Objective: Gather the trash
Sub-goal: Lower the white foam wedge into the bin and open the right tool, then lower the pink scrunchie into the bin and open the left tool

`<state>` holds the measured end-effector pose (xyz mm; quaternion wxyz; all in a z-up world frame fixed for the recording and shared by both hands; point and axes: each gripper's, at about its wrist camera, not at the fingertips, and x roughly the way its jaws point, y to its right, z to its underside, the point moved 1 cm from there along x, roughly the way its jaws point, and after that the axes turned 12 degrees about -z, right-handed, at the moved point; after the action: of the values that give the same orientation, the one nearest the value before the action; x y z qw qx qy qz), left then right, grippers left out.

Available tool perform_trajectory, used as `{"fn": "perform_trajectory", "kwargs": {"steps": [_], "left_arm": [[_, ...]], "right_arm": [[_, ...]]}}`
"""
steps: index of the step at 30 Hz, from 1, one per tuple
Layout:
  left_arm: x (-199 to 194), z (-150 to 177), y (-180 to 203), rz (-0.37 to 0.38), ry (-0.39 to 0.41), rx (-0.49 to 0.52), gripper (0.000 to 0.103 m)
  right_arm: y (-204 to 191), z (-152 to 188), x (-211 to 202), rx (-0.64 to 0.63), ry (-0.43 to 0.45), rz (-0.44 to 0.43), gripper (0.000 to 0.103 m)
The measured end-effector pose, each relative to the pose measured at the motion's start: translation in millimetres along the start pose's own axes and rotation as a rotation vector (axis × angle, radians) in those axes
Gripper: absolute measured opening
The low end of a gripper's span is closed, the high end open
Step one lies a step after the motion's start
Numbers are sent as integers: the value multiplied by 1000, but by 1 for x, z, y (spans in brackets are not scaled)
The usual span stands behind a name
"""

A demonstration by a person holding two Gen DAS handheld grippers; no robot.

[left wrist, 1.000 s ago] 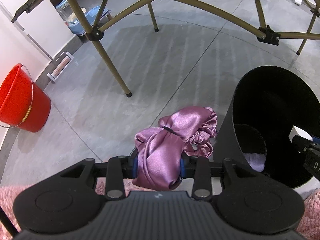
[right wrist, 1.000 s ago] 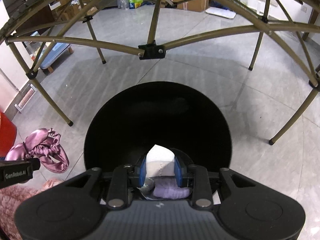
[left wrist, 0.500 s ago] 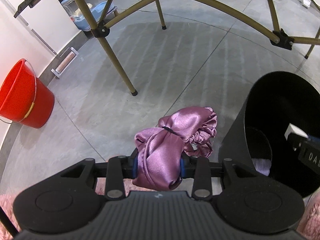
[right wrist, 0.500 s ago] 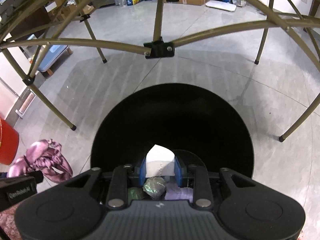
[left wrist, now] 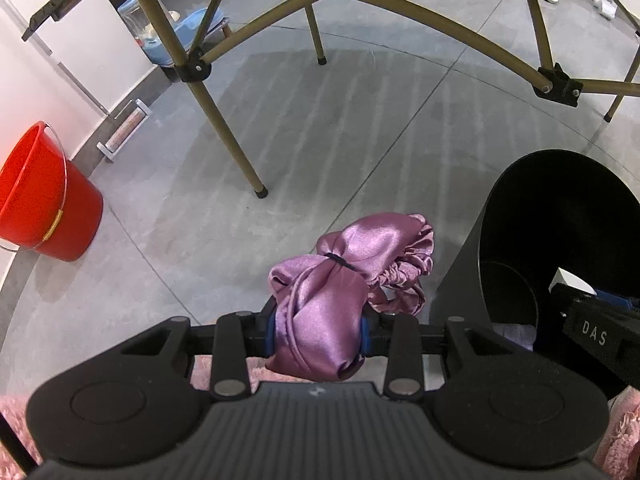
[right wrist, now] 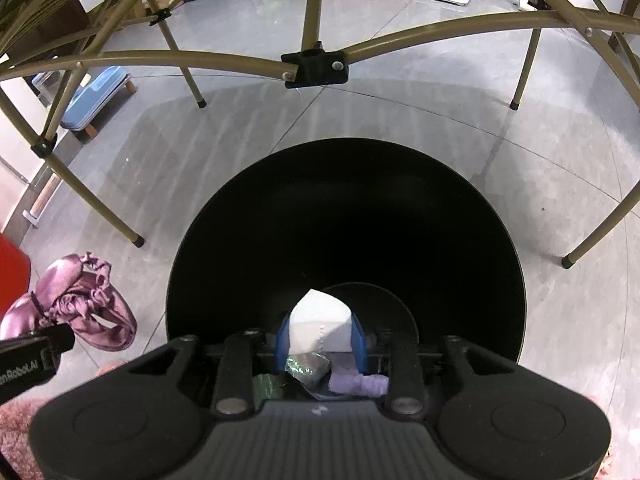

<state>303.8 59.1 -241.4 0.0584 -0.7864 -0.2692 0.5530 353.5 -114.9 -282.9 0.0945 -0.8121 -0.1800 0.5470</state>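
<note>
Two tongs work at one black bin (right wrist: 460,216) standing upright on the floor, mouth up. The left tongs (left wrist: 318,330), beside the bin, clamp a purple satin bundle (left wrist: 340,280) whose long axis runs away from the camera. The right tongs (right wrist: 320,340), lower into the bin than before, have just been opening, with the white wedge (right wrist: 320,324) between them, tip pointing away.

Both wrist cameras look steeply down at the floor; they share the black bin (left wrist: 560,240) (right wrist: 344,216), at the left view's right edge and the right view's centre.
</note>
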Motion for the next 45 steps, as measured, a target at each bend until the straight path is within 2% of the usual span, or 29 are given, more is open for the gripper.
{"fn": "perform_trajectory", "kwargs": {"steps": [2, 3, 4, 5, 6, 9, 17, 31, 39, 45], "left_arm": [[0, 1, 0, 2, -3, 0, 36], [0, 0, -1, 3, -3, -1, 36], [0, 0, -1, 3, -2, -1, 36], [0, 0, -1, 2, -1, -1, 36], [1, 0, -1, 2, -2, -1, 36], [1, 0, -1, 1, -2, 0, 36], [1, 0, -1, 2, -2, -1, 36], [-10, -2, -2, 28, 31, -13, 36], [-33, -7, 3, 89, 70, -23, 36], [-50, -7, 20, 129, 102, 8, 36]], "right_arm": [[2, -1, -1, 8, 1, 4, 45], [3, -2, -2, 8, 0, 5, 62], [3, -2, -2, 8, 1, 3, 83], [2, -2, -2, 4, -2, 14, 91], [1, -2, -2, -4, -2, 29, 94], [0, -2, 0, -17, -10, 62, 95], [2, -1, 2, -6, -34, 80, 95], [4, -1, -8, -12, -19, 75, 95], [22, 0, -41, 2, 36, 89, 95], [44, 4, -70, 27, 82, 106, 95]]}}
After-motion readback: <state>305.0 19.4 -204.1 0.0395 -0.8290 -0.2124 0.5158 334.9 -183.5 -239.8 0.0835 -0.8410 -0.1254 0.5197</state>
